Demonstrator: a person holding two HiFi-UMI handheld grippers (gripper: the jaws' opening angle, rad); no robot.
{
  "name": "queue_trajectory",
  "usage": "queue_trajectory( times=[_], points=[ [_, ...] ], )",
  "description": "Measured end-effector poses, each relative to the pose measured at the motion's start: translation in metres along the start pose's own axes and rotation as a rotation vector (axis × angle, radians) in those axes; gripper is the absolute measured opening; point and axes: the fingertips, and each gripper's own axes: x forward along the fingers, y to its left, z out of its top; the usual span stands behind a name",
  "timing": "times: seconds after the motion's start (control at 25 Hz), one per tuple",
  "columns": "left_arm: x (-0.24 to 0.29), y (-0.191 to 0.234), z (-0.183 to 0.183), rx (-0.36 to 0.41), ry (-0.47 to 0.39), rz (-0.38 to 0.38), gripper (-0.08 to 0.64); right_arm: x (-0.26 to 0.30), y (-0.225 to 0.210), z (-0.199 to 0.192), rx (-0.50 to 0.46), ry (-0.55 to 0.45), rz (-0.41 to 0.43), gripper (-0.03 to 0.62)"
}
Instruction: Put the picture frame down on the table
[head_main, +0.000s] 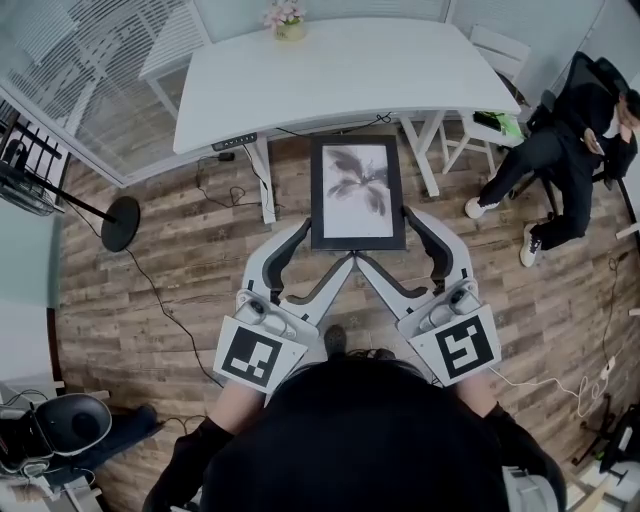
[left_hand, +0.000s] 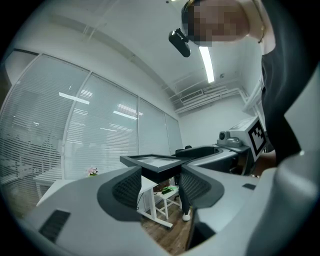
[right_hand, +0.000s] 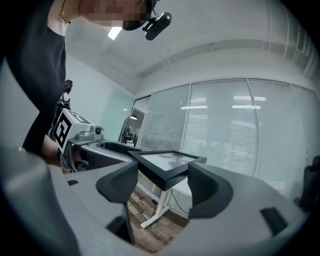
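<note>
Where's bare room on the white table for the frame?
The white rectangular table is almost all bare, from its near edge to the small pot of pink flowers at the far edge. Crowded off its right end: white chair, seated person.

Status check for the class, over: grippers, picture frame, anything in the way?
Left gripper, right gripper: each shut on a near corner of picture frame. Frame level, over floor, short of table. Flower pot at table's far edge.
</note>
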Motion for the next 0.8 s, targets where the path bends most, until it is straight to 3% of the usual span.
queue_trajectory(
  times=[0.8],
  points=[
    [-0.017, 0.047, -0.011, -0.018, 0.022, -0.011, 0.256, 0.046, 0.02, -0.009, 0.038, 0.022, 0.01, 0.321]
  ],
)
